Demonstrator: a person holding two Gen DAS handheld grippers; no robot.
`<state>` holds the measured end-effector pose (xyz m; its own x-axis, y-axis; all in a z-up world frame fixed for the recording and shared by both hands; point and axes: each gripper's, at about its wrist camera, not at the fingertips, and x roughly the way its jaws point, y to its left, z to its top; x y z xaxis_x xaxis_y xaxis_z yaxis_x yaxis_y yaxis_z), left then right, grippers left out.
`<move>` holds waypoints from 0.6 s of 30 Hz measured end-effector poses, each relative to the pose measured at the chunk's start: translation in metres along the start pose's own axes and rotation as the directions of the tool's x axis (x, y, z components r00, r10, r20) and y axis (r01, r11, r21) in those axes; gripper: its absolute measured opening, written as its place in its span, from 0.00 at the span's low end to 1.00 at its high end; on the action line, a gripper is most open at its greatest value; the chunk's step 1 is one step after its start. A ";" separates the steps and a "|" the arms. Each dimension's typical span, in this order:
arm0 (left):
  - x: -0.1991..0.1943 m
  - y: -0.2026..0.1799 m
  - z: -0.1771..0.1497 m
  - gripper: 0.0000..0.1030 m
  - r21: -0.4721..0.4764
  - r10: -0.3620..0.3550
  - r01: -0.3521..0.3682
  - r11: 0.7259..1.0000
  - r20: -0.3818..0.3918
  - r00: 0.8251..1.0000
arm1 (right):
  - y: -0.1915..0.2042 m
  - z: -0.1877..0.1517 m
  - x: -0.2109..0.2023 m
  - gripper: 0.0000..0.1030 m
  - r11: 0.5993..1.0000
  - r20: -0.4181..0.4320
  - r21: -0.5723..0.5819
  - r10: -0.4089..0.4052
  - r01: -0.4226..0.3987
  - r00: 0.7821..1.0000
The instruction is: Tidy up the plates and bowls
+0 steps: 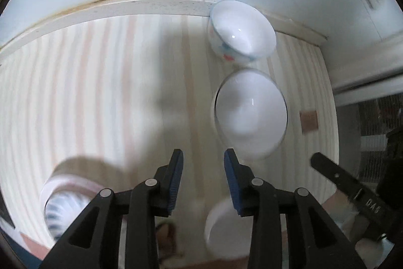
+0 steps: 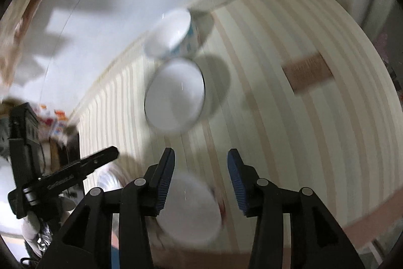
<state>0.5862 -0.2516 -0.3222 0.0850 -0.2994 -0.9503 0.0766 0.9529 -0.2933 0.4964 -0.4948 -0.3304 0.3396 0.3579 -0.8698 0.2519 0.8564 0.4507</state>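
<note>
We are holding our left gripper [image 1: 203, 165] over a striped, pale wood-grain tabletop [image 1: 100, 92], its ribbed blue pads parted with nothing between them. Our right gripper [image 2: 201, 165] is likewise standing open and empty, above a smooth white bowl [image 2: 189, 208] at the near edge. A glossy round white bowl [image 1: 250, 112] is sitting near the far right corner, and a patterned bowl [image 1: 241, 32] with blue and red marks is sitting just beyond it against the far edge. A blurred blue-striped dish [image 1: 65, 203] is lying toward the near left.

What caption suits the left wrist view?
Open left gripper above a striped table, two white bowls ahead.
</note>
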 end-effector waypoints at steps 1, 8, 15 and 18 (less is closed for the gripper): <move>0.007 -0.001 0.007 0.31 -0.001 -0.009 0.009 1.000 -0.010 1.000 | 0.001 0.013 0.010 0.45 1.000 0.002 0.009 0.005 -0.005 1.000; 0.060 -0.015 0.043 0.30 0.057 -0.022 0.028 0.998 -0.107 0.994 | 0.003 0.058 0.066 0.42 0.999 -0.065 0.042 -0.003 0.006 0.998; 0.072 -0.023 0.047 0.27 0.091 -0.011 0.021 0.996 -0.108 0.994 | -0.008 0.066 0.093 0.11 0.998 -0.105 0.054 -0.035 0.041 0.994; 0.072 -0.028 0.043 0.27 0.100 -0.005 0.016 0.995 -0.112 0.994 | -0.010 0.066 0.093 0.10 0.997 -0.101 0.039 -0.059 0.064 0.993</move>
<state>0.6328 -0.3015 -0.3781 -0.0272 -0.2971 -0.9545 0.1765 0.9384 -0.2971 0.5854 -0.4946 -0.4023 0.2309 0.3421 -0.9109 0.3080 0.8623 0.4019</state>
